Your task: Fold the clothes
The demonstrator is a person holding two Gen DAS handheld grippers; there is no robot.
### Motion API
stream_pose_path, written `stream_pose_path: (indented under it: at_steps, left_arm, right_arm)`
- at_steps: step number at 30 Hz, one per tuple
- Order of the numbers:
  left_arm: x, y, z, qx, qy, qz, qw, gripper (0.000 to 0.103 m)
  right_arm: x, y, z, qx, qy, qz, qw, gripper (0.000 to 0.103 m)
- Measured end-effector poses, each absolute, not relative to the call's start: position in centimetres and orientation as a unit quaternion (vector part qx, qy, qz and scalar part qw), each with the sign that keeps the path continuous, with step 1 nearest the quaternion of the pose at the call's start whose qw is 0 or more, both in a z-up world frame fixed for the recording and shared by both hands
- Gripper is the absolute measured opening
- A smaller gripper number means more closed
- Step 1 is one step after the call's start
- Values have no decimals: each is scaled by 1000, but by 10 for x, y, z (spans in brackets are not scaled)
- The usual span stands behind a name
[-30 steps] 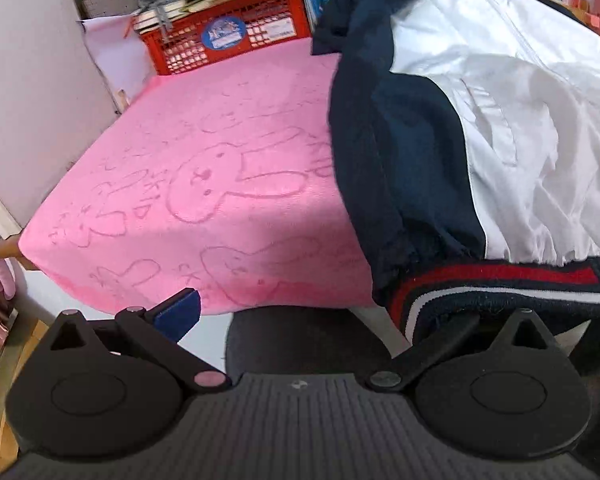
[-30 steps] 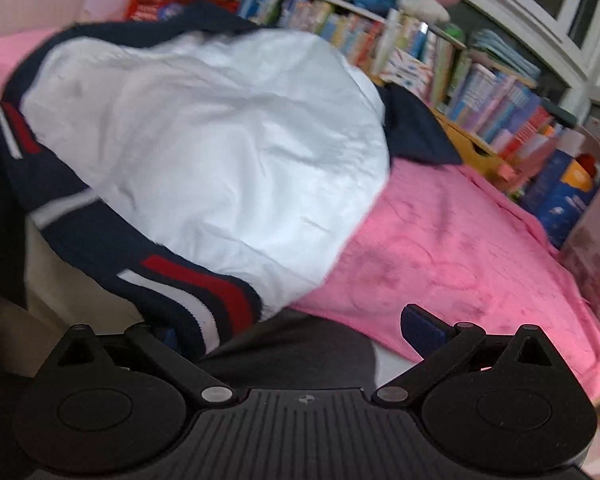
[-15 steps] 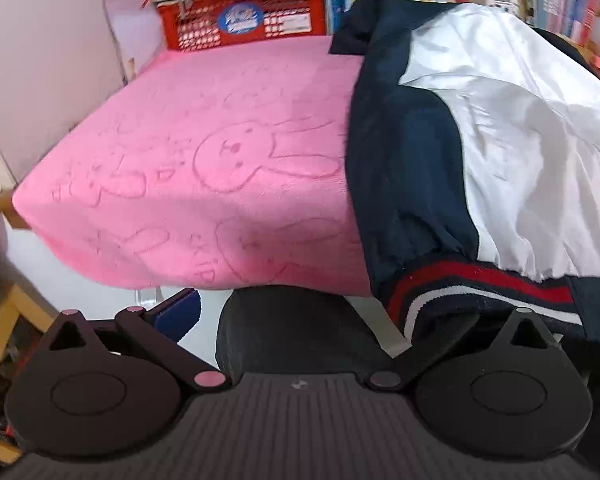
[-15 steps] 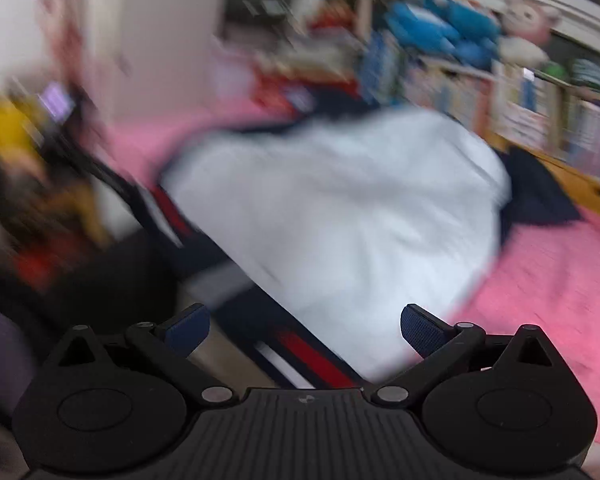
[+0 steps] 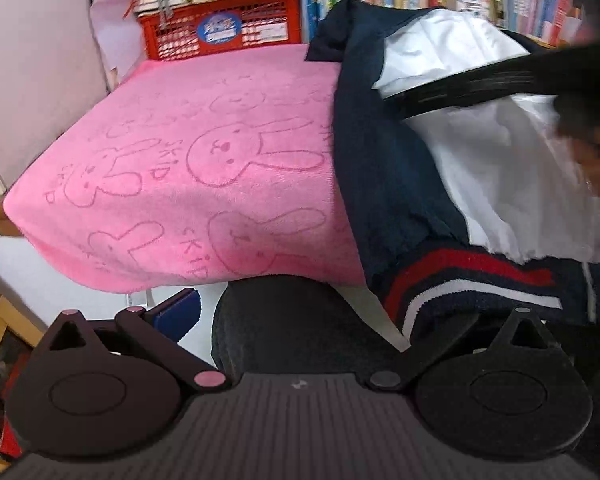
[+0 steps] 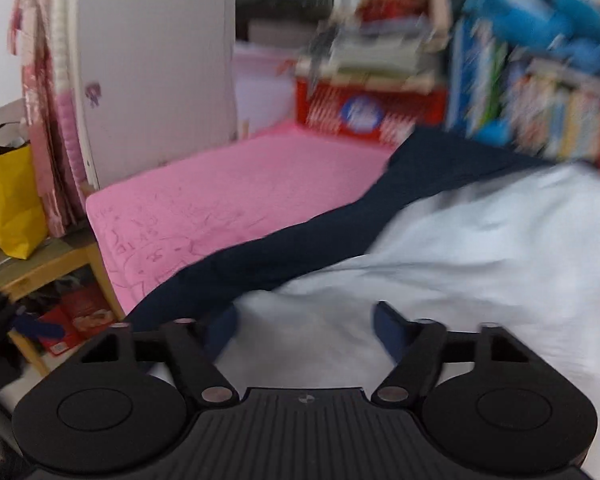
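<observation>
Pink towel (image 5: pixel 204 152) | red crate (image 5: pixel 220 28): books stacked on top | jacket (image 6: pixel 480 248)

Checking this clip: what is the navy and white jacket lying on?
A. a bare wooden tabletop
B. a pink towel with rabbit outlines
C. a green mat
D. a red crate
B: in the left wrist view the jacket lies across the right part of a pink towel patterned with rabbit outlines; the red crate stands behind, past the towel's far edge.
</observation>
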State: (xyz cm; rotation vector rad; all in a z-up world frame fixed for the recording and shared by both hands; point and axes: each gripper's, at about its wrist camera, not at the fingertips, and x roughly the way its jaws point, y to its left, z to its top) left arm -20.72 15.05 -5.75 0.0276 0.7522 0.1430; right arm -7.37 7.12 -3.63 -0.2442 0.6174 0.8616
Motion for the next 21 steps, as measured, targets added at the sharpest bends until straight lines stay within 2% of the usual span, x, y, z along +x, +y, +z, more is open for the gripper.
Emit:
stream_pose_path:
  at_steps: [6,11,12,15,17,21]
  left_arm:
    - [-216,151,-57,29,389,45,920,103]
    - [-231,151,-46,101,402,50,909,103]
    - [-235,154,-42,115,402,58,907,103]
    - [-248,167,-28,140,399,91,901,103]
    - [-246,180,-12,123,389,123,905,103]
    - [-215,190,30,30,324,116,939,103]
  right_arm:
    - [-90,104,-57,-173,230,434,854,71]
    - [-89,89,-67,-133,211,464,850,77]
    - [-89,85,-68,-128,209,472,847,80]
    - [-94,67,-63,-123,215,518,818,96]
    - [-98,44,-58,-122,202,548,802,96]
    - [-94,-21,-35,-93,145,506,845,96]
